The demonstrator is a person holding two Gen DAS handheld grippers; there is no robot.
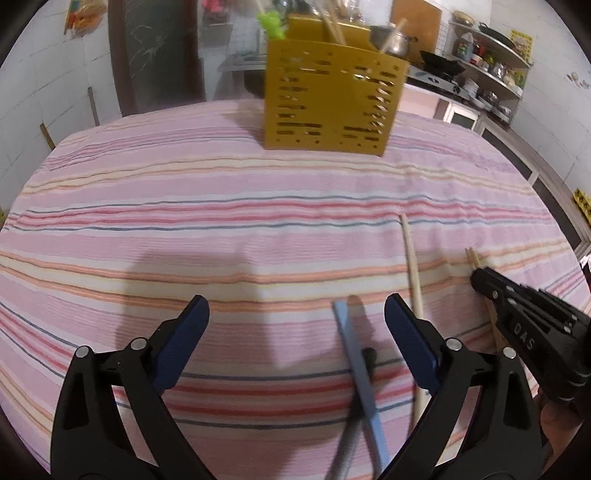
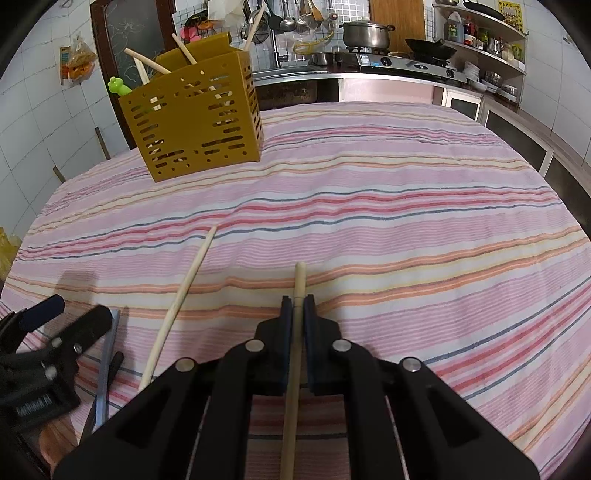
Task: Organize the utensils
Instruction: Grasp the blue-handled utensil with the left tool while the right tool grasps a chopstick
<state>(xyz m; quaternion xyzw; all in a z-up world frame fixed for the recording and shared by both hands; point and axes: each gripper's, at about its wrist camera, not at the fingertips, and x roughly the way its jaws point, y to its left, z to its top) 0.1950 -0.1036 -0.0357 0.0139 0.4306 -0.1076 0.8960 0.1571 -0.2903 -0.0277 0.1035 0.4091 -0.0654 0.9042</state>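
My right gripper (image 2: 297,300) is shut on wooden chopsticks (image 2: 300,278) low over the striped cloth; in the left wrist view the right gripper (image 1: 477,276) shows two stick tips (image 1: 472,256) poking out side by side. My left gripper (image 1: 295,306) stands open above a light-blue flat handle (image 1: 356,354) that crosses a dark grey handle (image 1: 351,443), both lying nearer its right finger. A loose wooden chopstick (image 1: 412,266) lies between the two grippers. The yellow slotted utensil holder (image 1: 332,99) stands at the far side with several sticks in it.
The table is covered by a pink striped cloth (image 2: 406,206). Seen from the right wrist, the left gripper (image 2: 70,314) sits at the near left beside the loose chopstick (image 2: 184,291) and the holder (image 2: 192,118) at the far left. A kitchen counter with a stove and pots (image 2: 369,33) runs behind.
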